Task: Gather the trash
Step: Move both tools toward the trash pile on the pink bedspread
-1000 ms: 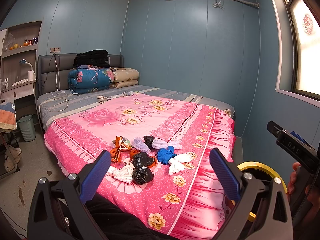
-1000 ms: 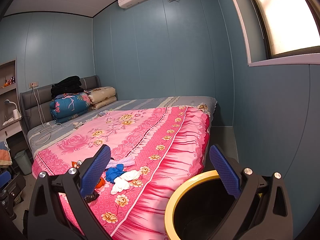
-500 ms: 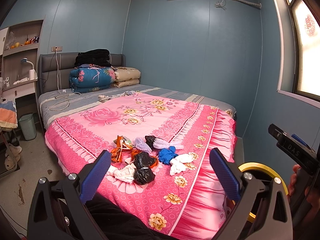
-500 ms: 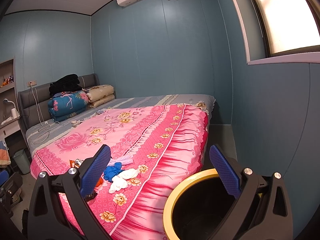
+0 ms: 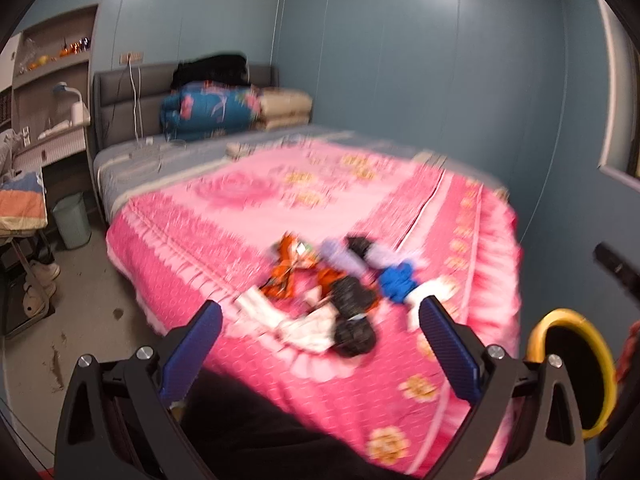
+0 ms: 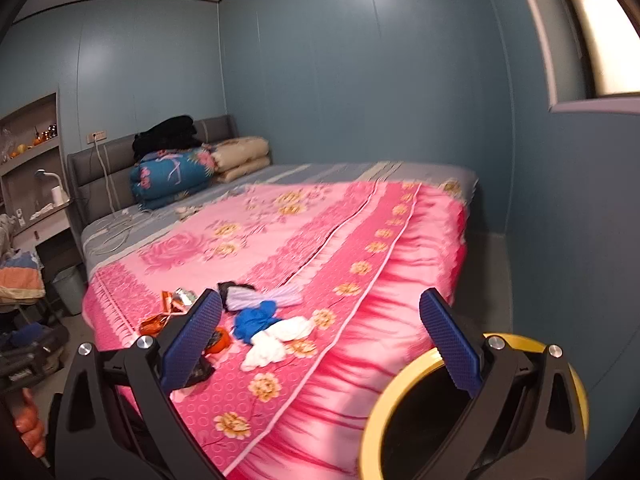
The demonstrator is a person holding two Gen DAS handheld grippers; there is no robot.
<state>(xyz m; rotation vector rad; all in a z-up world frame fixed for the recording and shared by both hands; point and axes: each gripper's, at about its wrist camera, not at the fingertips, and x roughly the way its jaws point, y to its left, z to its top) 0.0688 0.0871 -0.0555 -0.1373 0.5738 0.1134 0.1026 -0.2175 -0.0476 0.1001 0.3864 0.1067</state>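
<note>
A heap of trash lies near the foot of the pink bed point(image 5: 280, 200): orange wrappers point(image 5: 290, 270), black bags point(image 5: 354, 316), a blue wad point(image 5: 396, 280), white crumpled pieces point(image 5: 304, 326) and a lilac piece point(image 5: 340, 254). My left gripper point(image 5: 320, 340) is open just short of the heap, holding nothing. In the right wrist view the blue wad point(image 6: 254, 318) and white pieces point(image 6: 276, 340) lie between the fingers of my open right gripper point(image 6: 320, 338). A black bin with a yellow rim point(image 6: 384, 400) stands on the floor beside the bed, also the bin point(image 5: 576, 344).
Folded quilts point(image 5: 212, 110) and a black garment point(image 5: 210, 70) are stacked at the headboard. A small green bin point(image 5: 72, 220) and shoes point(image 5: 38, 280) sit on the floor at left, near a desk with a lamp point(image 5: 70, 100). Blue walls close in at right.
Both grippers have moved forward and tipped down toward the trash heap, which now looks larger. The left view is blurred from motion. Both stay open.
</note>
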